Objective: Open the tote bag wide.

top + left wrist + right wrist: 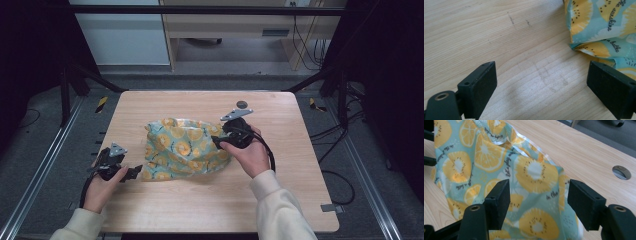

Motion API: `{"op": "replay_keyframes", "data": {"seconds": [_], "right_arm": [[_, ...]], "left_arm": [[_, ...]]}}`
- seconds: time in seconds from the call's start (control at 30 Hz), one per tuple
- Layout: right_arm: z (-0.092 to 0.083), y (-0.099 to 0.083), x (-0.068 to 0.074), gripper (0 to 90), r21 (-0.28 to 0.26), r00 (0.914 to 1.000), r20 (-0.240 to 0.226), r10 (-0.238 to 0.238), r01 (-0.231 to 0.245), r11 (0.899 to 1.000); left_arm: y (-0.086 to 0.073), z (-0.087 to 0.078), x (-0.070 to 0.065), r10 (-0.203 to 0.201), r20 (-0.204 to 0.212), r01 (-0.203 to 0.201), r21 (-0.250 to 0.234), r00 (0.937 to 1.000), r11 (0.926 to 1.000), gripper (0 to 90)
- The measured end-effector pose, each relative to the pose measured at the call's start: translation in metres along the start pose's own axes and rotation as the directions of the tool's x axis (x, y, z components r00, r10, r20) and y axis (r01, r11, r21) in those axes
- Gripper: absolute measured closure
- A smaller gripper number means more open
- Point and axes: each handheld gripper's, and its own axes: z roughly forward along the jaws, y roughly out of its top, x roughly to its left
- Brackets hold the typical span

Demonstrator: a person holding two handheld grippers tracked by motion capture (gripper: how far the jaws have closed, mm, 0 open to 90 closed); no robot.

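Cloth, teal with yellow citrus print (185, 147), mid-table (210, 205): judged light, limp, snag-free. Grip its hemmed edge. Left tongs (541, 82) and right tongs (539, 202) apart, empty.

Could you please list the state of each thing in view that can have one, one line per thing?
Fruit-print cloth: crumpled in a loose heap on the table, not gripped.
Left claw: open, jaws wide apart over bare wood, beside the cloth's corner.
Right claw: open, jaws either side of a raised fold of cloth.
Wooden table: bare apart from the cloth.
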Motion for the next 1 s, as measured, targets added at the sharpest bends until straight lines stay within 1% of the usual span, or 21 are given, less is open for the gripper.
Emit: {"op": "replay_keyframes", "data": {"seconds": [0.03,0.07,0.13,0.17,0.2,0.23,0.27,0.3,0.33,0.4,0.43,0.47,0.53,0.6,0.7,0.8,0.87,0.9,0.93,0.97,1.0], "right_arm": [[0.000,0.000,0.000,34.5,0.000,1.0000,0.000,0.000,0.000,1.000],[0.007,0.004,-0.001,33.1,0.015,0.9999,0.002,0.011,-0.011,1.000],[0.010,0.006,-0.001,33.1,0.012,0.9998,0.002,0.020,-0.020,1.000],[0.017,0.008,-0.001,33.5,0.027,0.9995,-0.007,0.029,-0.029,0.999],[0.017,0.008,-0.001,33.5,0.027,0.9995,-0.007,0.029,-0.029,0.999],[0.020,0.009,0.000,36.4,0.034,0.9994,-0.012,0.033,-0.033,0.999],[0.025,0.010,0.002,51.5,0.045,0.9993,-0.032,0.020,-0.019,0.999],[0.025,0.010,0.002,51.5,0.045,0.9993,-0.032,0.020,-0.019,0.999],[0.025,0.011,0.003,58.0,0.043,0.9992,-0.038,0.013,-0.011,0.999],[0.021,0.012,0.008,78.4,0.022,0.9975,-0.070,-0.011,0.013,1.000],[0.018,0.012,0.010,82.7,0.006,0.9968,-0.076,-0.025,0.025,1.000],[0.018,0.012,0.010,82.7,0.006,0.9968,-0.076,-0.025,0.025,1.000],[0.008,0.013,0.015,88.5,-0.034,0.9948,-0.096,-0.035,0.032,0.999],[-0.007,0.014,0.023,89.4,-0.088,0.9917,-0.111,-0.065,0.055,0.995],[-0.027,0.010,0.038,90.0,-0.156,0.9849,-0.134,-0.110,0.089,0.984],[-0.047,-0.003,0.059,90.0,-0.206,0.9723,-0.173,-0.157,0.120,0.971],[-0.055,-0.016,0.071,90.0,-0.217,0.9649,-0.197,-0.173,0.129,0.967],[-0.055,-0.016,0.071,90.0,-0.217,0.9649,-0.197,-0.173,0.129,0.967],[-0.057,-0.024,0.076,90.0,-0.220,0.9615,-0.210,-0.177,0.130,0.967],[-0.058,-0.040,0.084,90.0,-0.208,0.9557,-0.231,-0.183,0.135,0.969],[-0.056,-0.049,0.088,90.0,-0.199,0.9526,-0.242,-0.184,0.137,0.970]], "left_arm": [[0.000,0.000,0.000,0.000,0.000,0.000,0.000,1.0000,1.0000,9.1],[0.000,0.000,0.001,-0.001,0.000,0.001,-0.001,1.0000,1.0000,9.2],[0.000,0.000,0.001,-0.004,0.000,0.004,-0.003,1.0000,1.0000,9.2],[0.000,0.000,0.001,-0.001,0.002,0.001,-0.001,1.0000,1.0000,9.2],[0.000,0.000,0.001,-0.001,0.002,0.001,-0.001,1.0000,1.0000,9.2],[0.000,0.000,0.001,0.001,0.001,-0.001,0.000,1.0000,1.0000,9.2],[0.001,0.000,0.001,0.000,0.000,0.000,-0.003,1.0000,1.0000,9.2],[0.001,-0.001,0.001,0.000,0.000,0.000,-0.004,1.0000,1.0000,9.2],[0.001,-0.001,0.001,-0.001,0.000,0.001,-0.005,1.0000,1.0000,9.2],[0.001,-0.001,0.002,-0.002,0.000,0.002,-0.005,1.0000,1.0000,9.2],[0.001,0.000,0.002,-0.002,-0.002,0.002,-0.004,1.0000,1.0000,9.3],[0.001,0.000,0.002,-0.002,-0.002,0.002,-0.004,1.0000,1.0000,9.3],[0.000,-0.001,0.003,-0.004,-0.002,0.004,-0.002,1.0000,1.0000,9.3],[0.000,-0.001,0.003,-0.004,-0.003,0.004,-0.002,1.0000,1.0000,9.3],[0.000,-0.002,0.003,-0.009,-0.007,0.009,-0.007,0.9999,0.9999,9.4],[0.000,-0.002,0.003,-0.011,-0.006,0.010,-0.006,0.9999,0.9999,9.4],[0.000,-0.002,0.003,-0.011,-0.008,0.011,-0.007,0.9999,0.9999,9.4],[0.000,-0.003,0.003,-0.011,-0.009,0.011,-0.008,0.9999,0.9999,9.4],[0.000,-0.003,0.003,-0.011,-0.008,0.011,-0.009,0.9999,0.9999,9.4],[0.000,-0.003,0.003,-0.009,-0.008,0.009,-0.009,0.9999,0.9999,9.6],[0.000,-0.003,0.003,-0.009,-0.008,0.009,-0.009,0.9999,0.9999,9.9]]}}
